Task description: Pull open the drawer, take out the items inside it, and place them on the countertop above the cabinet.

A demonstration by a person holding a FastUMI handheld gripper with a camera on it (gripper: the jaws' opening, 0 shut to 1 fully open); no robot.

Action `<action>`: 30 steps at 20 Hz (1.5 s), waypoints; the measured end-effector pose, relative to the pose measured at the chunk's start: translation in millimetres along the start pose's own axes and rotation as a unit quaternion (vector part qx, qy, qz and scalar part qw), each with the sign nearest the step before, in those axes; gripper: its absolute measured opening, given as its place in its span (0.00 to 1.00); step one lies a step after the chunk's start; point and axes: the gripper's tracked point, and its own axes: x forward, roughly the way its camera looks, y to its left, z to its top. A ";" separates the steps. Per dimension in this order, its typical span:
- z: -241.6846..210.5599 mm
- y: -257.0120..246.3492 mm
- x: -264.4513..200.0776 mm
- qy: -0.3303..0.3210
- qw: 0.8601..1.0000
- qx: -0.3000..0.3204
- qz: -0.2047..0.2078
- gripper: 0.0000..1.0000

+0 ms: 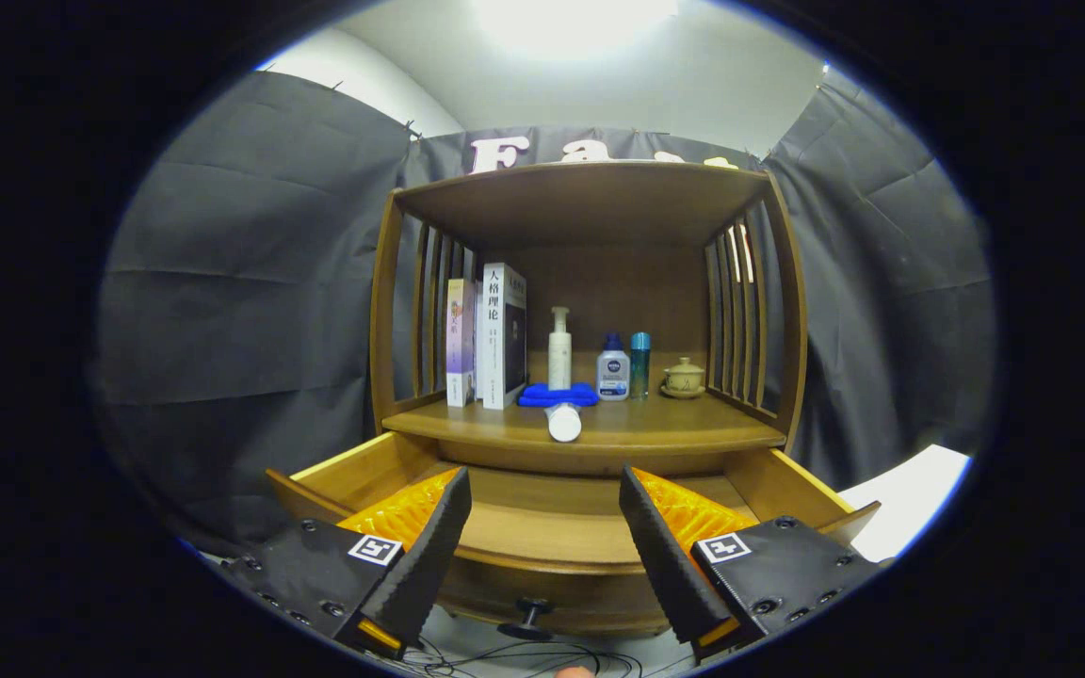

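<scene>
Beyond the hand-held gripper (545,490), whose fingers stand spread with nothing between them, the cabinet (590,202) and its pulled-out drawer (542,527) are warm honey-brown wood. On the counter (674,424) sit a bright blue cloth (535,395), a white pump bottle (558,350), a white tube (563,422), a white bottle with a blue cap (612,369), a teal canister (639,365), a beige lidded cup (684,377), a lilac book (459,341) and a white-and-black book (503,334).

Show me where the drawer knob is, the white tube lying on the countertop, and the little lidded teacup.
drawer knob (527,621), gripper view, on its round dark head.
white tube (563,423), gripper view, on its round end cap.
lidded teacup (684,376), gripper view, on the cup body.
gripper (545,527), gripper view, fingers open above the drawer.
</scene>
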 end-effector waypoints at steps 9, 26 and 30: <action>-36.7 -2.1 2.3 0.007 1.000 -0.002 -0.020 0.98; -107.8 27.8 -9.8 0.061 0.998 0.000 -0.012 0.98; -111.2 21.8 -4.1 0.062 0.998 -0.004 -0.028 0.97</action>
